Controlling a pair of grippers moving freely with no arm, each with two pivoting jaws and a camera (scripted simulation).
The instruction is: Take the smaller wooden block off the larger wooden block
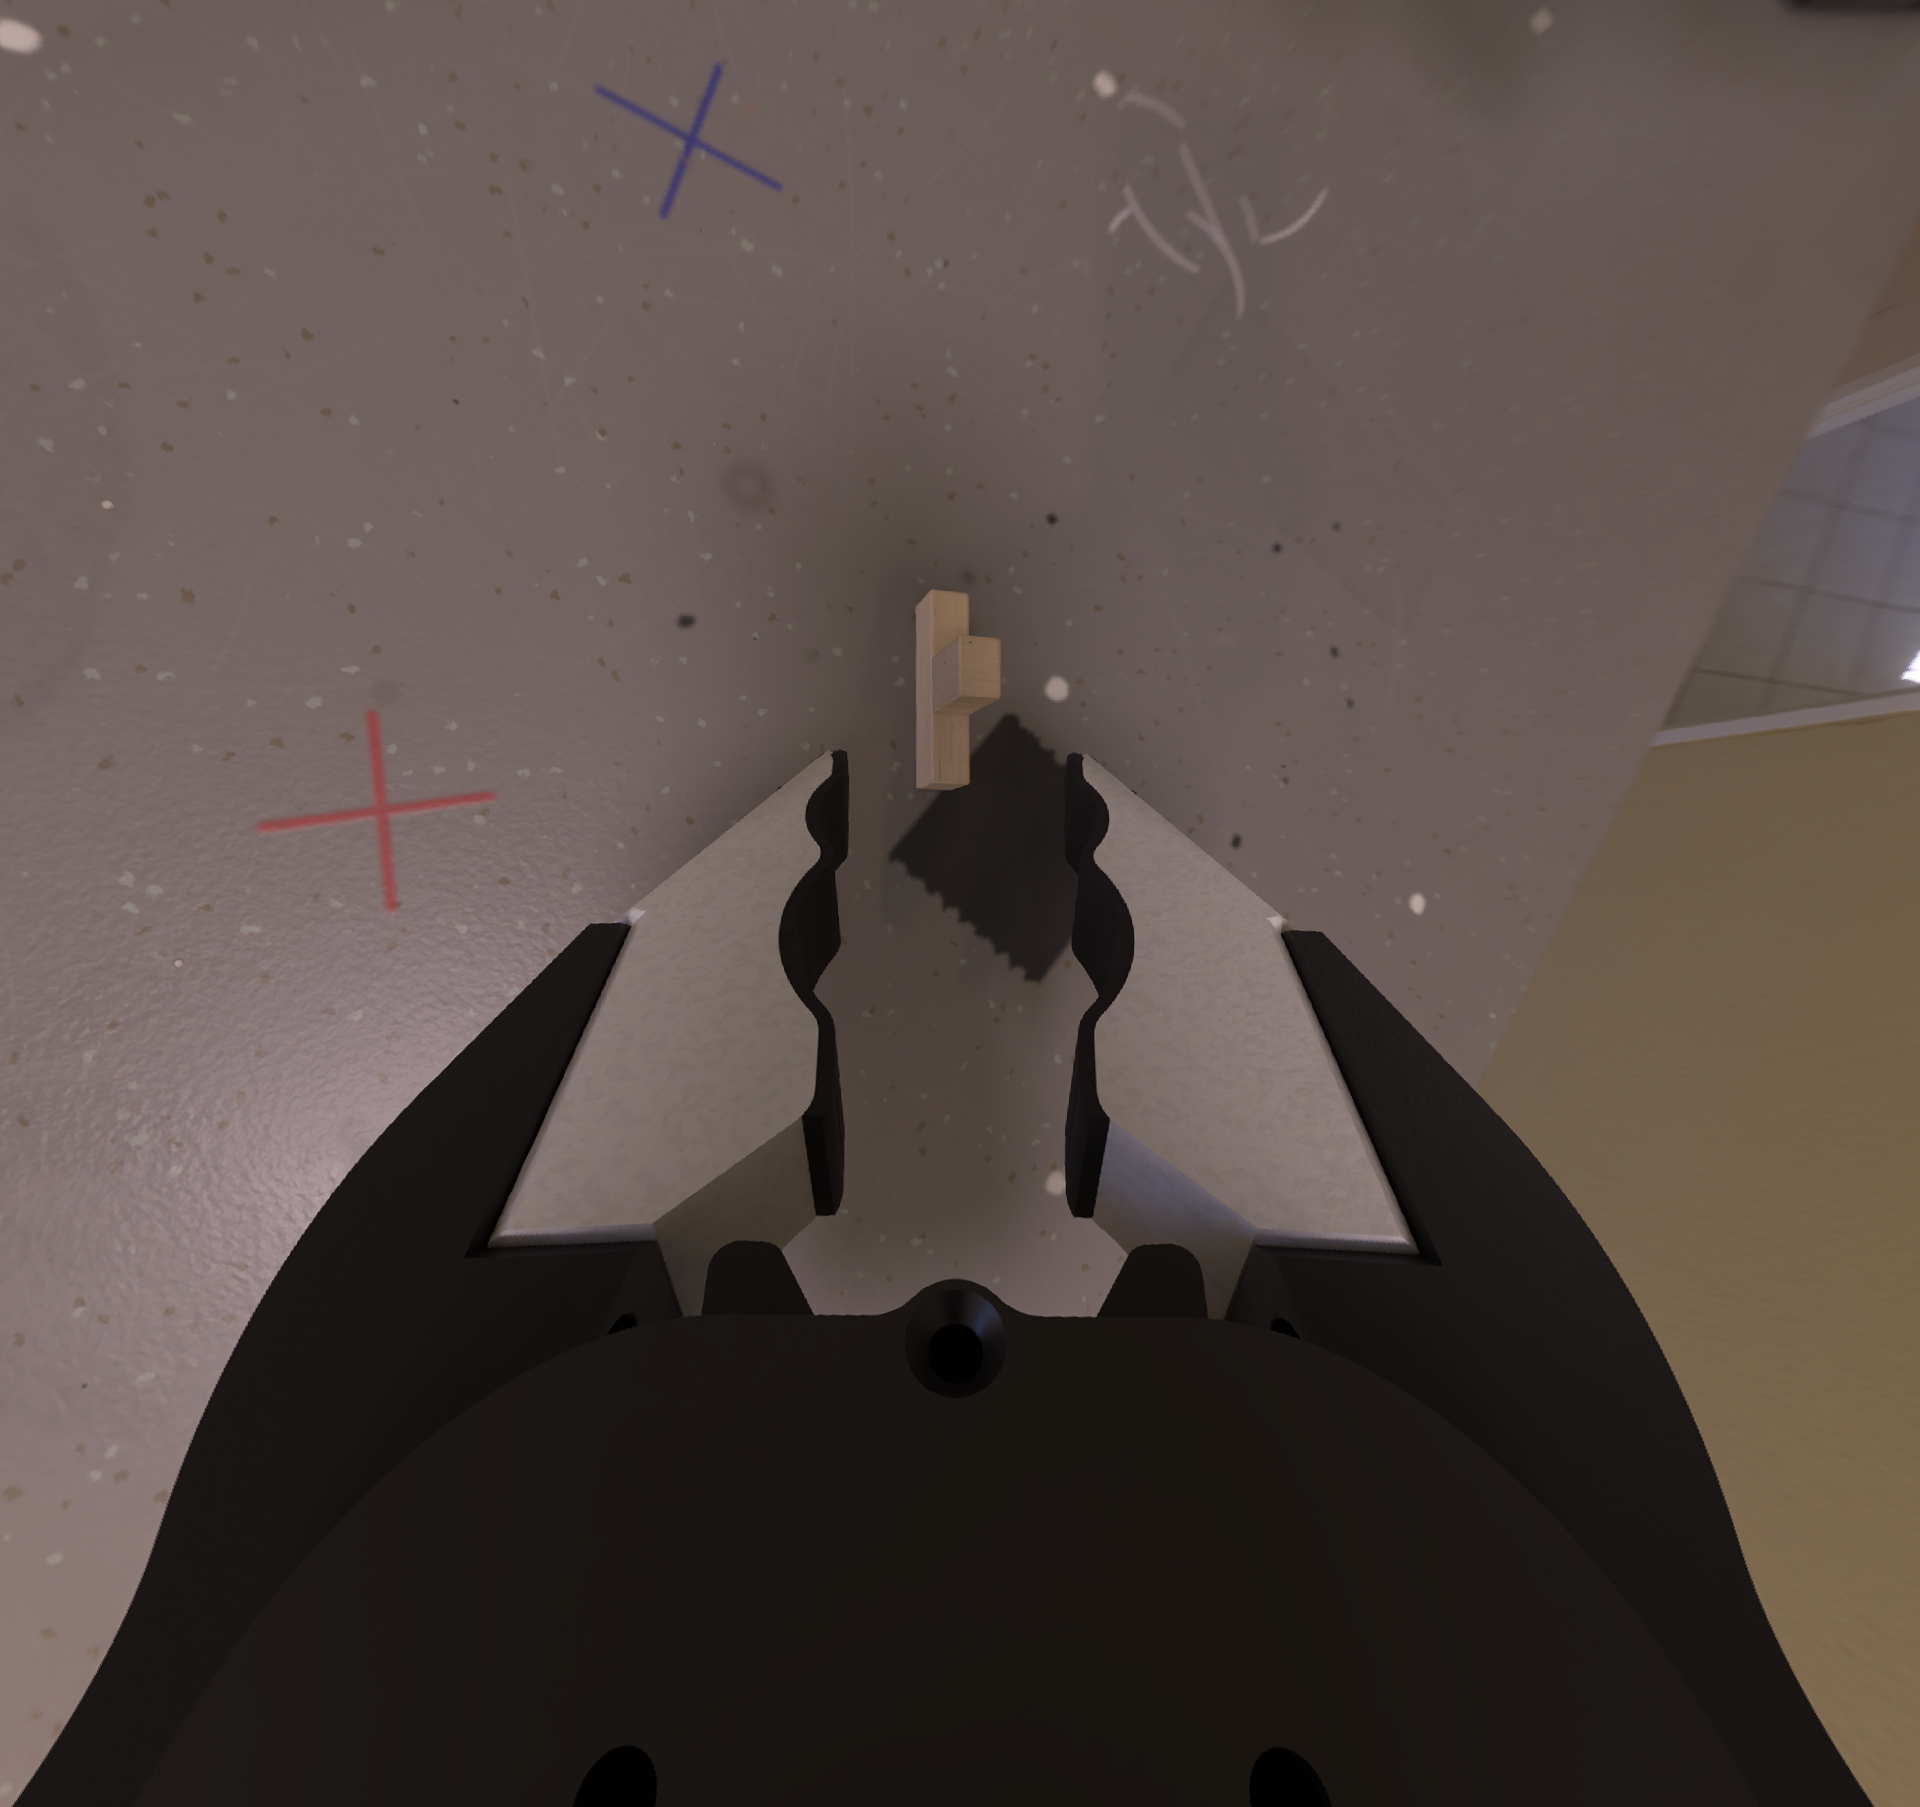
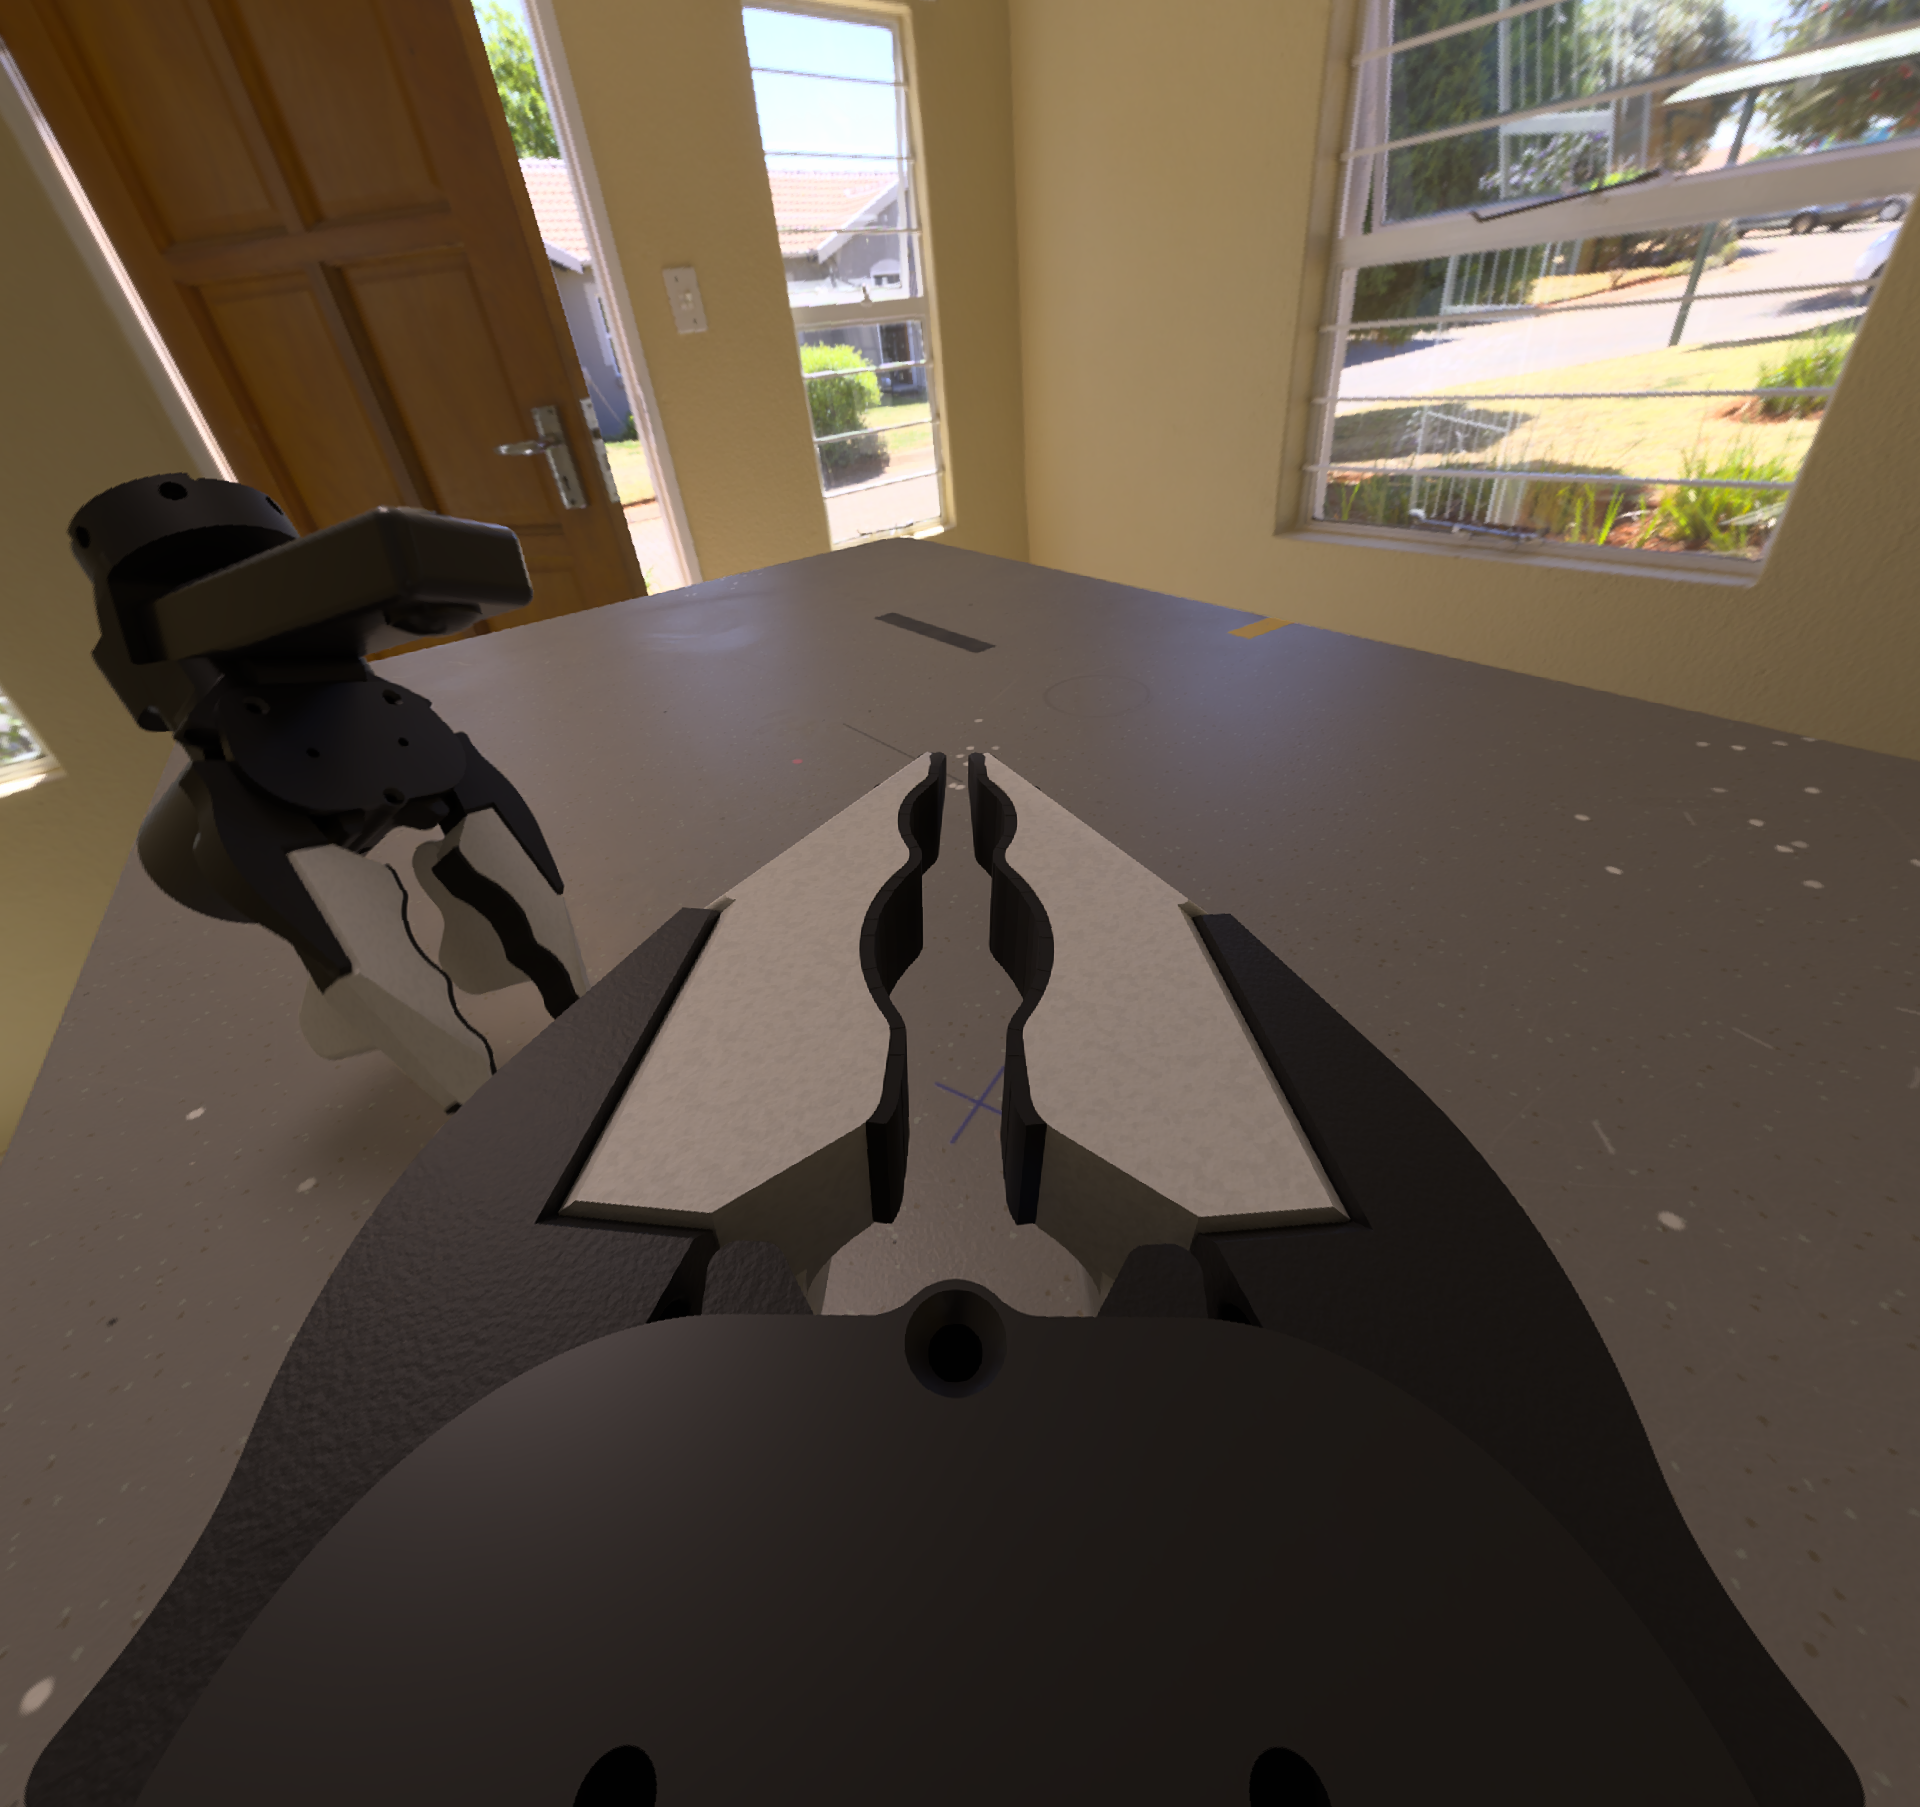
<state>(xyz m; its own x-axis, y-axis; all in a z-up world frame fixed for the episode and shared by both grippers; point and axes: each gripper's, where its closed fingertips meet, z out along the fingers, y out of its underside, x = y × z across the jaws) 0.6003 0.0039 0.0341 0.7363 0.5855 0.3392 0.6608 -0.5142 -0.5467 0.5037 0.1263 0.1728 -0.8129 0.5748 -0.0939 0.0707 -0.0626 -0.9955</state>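
In the left wrist view, the larger wooden block (image 1: 938, 718) is a long pale slab on the grey speckled table (image 1: 416, 407). The smaller wooden block (image 1: 975, 679) is a short cube against the slab's middle, on its right in this view. My left gripper (image 1: 958, 762) is open and empty, its fingertips just short of the blocks, which lie slightly left of centre. My right gripper (image 2: 957, 762) is shut and empty, low over the table. The left gripper (image 2: 509, 1051) also shows at the left of the right wrist view. The blocks are hidden there.
A red cross (image 1: 379, 807) and a blue cross (image 1: 688, 142) are drawn on the table left of the blocks. The blue cross (image 2: 971, 1103) also shows between the right fingers. The table edge (image 1: 1558, 926) runs close on the right. A dark strip (image 2: 935, 632) lies far back.
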